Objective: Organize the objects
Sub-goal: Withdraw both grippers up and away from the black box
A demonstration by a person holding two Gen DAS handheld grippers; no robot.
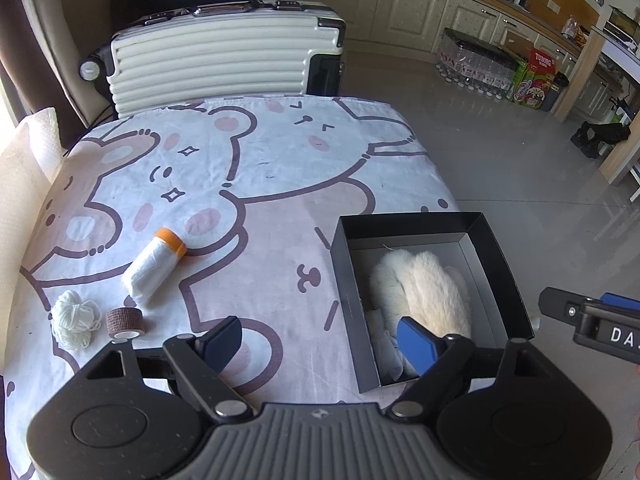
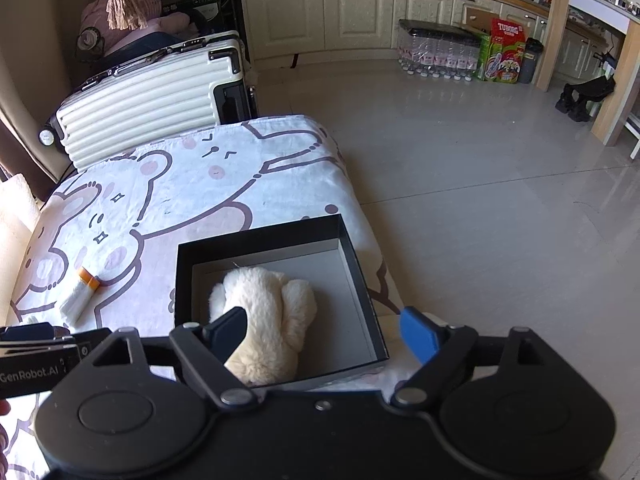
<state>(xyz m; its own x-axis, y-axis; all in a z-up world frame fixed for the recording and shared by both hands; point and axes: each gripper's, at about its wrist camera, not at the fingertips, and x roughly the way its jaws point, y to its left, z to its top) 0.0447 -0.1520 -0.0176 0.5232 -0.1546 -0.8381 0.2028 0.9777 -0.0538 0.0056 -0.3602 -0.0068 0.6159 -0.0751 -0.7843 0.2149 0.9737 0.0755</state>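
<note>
I look down over a table draped in a white cloth [image 1: 280, 152] printed with pink cartoon bears. My left gripper [image 1: 320, 340] sits at the bottom of its view with both fingers spread wide and nothing between them. My right gripper [image 2: 326, 334] is likewise spread, holding nothing; its dark finger [image 2: 230, 330] overlaps the fluffy toy in the picture, but I cannot tell whether it touches it.

An open black box [image 1: 500, 248] stands near the table's right edge. Inside it lies a cream-white fluffy plush toy [image 1: 424, 284], filling much of the floor of the box, with some pale cloth just beside it at the near end.

Well apart from the box, on the left part of the cloth, lie three loose things. A white roll with an orange cap [image 1: 154, 266] lies on its side, tilted. Near it, closer to me, sits a small bundle of white yarn [image 1: 74, 318], and just beside that a brown roll of bandage tape [image 1: 124, 322].

Past the far edge of the table, a ribbed white suitcase [image 1: 212, 64] lies on its side. To the right the tiled floor [image 2: 480, 168] stretches to cream kitchen cabinets [image 2: 320, 16], with packs of bottled water [image 2: 436, 56] and a red drinks carton [image 2: 506, 34] in front of them.
</note>
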